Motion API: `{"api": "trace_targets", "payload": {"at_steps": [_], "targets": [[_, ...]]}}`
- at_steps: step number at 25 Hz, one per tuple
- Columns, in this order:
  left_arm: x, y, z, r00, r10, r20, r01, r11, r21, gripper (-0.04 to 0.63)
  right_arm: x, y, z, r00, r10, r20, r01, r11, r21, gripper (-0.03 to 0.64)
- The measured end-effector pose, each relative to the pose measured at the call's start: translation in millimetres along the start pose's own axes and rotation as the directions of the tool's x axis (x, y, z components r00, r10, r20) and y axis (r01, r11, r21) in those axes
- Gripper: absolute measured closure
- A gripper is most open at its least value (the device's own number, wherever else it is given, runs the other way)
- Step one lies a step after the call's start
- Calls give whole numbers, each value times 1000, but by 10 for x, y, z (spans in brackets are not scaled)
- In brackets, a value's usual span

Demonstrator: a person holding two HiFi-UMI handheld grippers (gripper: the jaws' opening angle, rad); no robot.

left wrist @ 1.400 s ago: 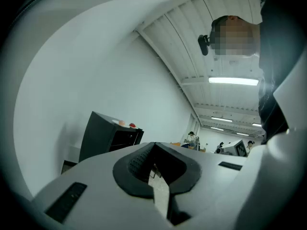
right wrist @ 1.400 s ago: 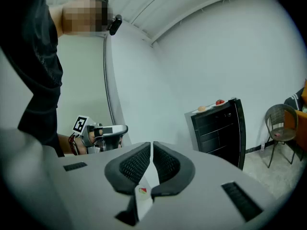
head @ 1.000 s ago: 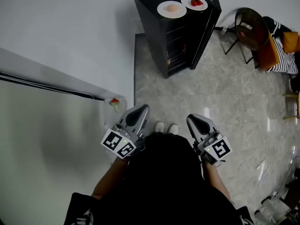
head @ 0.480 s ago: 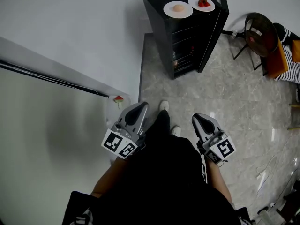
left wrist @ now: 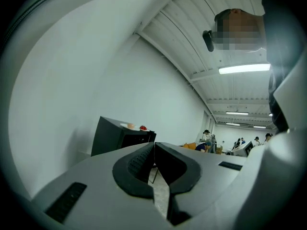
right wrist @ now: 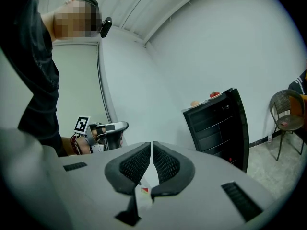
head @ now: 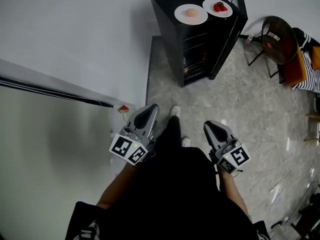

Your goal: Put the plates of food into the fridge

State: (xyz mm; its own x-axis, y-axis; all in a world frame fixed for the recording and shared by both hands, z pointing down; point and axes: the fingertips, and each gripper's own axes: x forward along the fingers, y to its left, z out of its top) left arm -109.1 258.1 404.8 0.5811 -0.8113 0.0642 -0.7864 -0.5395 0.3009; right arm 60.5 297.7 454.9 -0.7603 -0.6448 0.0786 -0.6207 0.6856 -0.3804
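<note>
Two plates (head: 190, 14) on top of the fridge (head: 200, 51); left gripper (head: 150, 109) and right gripper (head: 210, 126) clenched, empty.
Head view: food too small to identify; fridge interior dark. Left gripper view: jaws together, plates tiny. Right gripper view: jaws together, plate rims hidden behind the fridge's top edge.

Black clothes (head: 170, 194), white shoes (head: 175, 111); grey left hand-held gripper (head: 150, 110) and right hand-held gripper (head: 210, 127) with marker cubes (head: 127, 150).

A black fridge (head: 197, 44), a white plate (head: 182, 18) of pale orange food and a second white plate (head: 210, 10) of red food, a grey veined floor (head: 250, 99). The grey left gripper (head: 149, 109) and right gripper (head: 210, 127) carry black-and-white square markers.
</note>
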Motion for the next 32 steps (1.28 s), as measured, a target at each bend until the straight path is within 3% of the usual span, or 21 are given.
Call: {"api": "trace_targets", "payload": {"at_steps": [9,18,24,32], "targets": [[569,460,102,999,-31,-25,31,999,-20,572,598,-365,275,1000,-6,-20,8,996,91,581],[1137,988,275,996,-80,-50,78,996,-33,572,1220,-842,518,998,-55,-36,57,997,56,581],[1442,1407,427,992,-112,-58,110,993,-37,571,1738,-971,829,997,-68,31,64,990,126,581],[1719,1854,552,989,-133,-60,129,990,-65,572,2162,-1241,917,993,-119,13,116,982,152,581]]}}
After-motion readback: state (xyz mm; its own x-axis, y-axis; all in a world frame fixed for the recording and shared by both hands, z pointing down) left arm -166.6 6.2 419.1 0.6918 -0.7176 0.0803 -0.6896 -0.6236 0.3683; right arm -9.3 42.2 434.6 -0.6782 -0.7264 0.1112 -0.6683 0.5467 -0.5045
